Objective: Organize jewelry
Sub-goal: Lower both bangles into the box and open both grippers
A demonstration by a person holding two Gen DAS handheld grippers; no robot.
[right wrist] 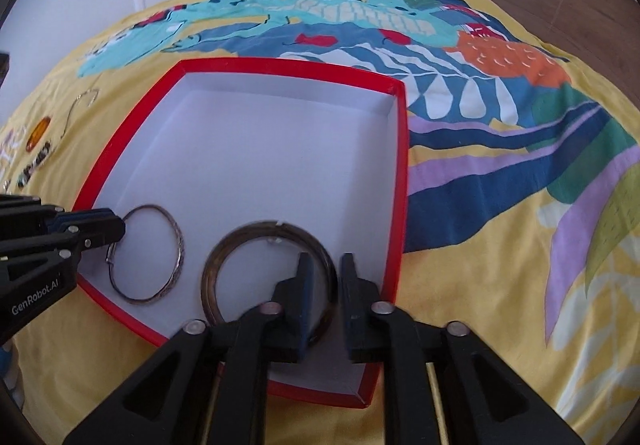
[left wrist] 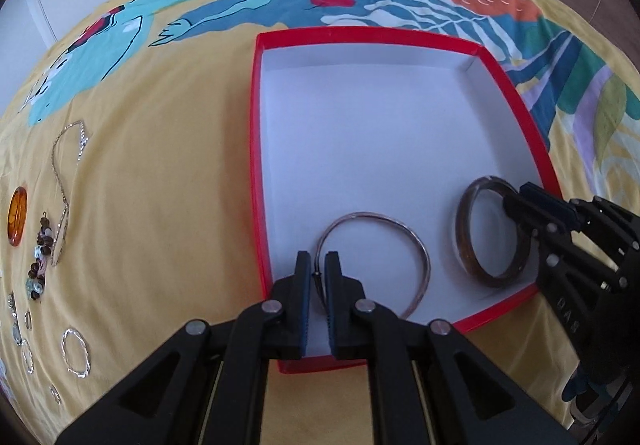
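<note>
Red box [left wrist: 516, 93], white inside, sits on bed with yellow patterned cover [left wrist: 160, 165]. 2 bangles lie at its near end: thin silver bangle [left wrist: 416, 245] and dark brown bangle [left wrist: 466, 245], side by side, apart. Left gripper [left wrist: 317, 265] straddles silver bangle's rim, jaws narrowly parted, not clamped. Right gripper [right wrist: 326, 277] straddles brown bangle's rim, jaws released. More jewelry [left wrist: 44, 245] lies on cover left of box.

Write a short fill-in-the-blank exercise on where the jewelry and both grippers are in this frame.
1. Both bangles lie inside the ___ box.
2. The left gripper has its jaws around the ___ bangle.
3. The right gripper straddles the rim of the ___ bangle.
4. The orange bangle lies on the ___.

Missing words: red; thin silver; thick brown; bedspread
</note>
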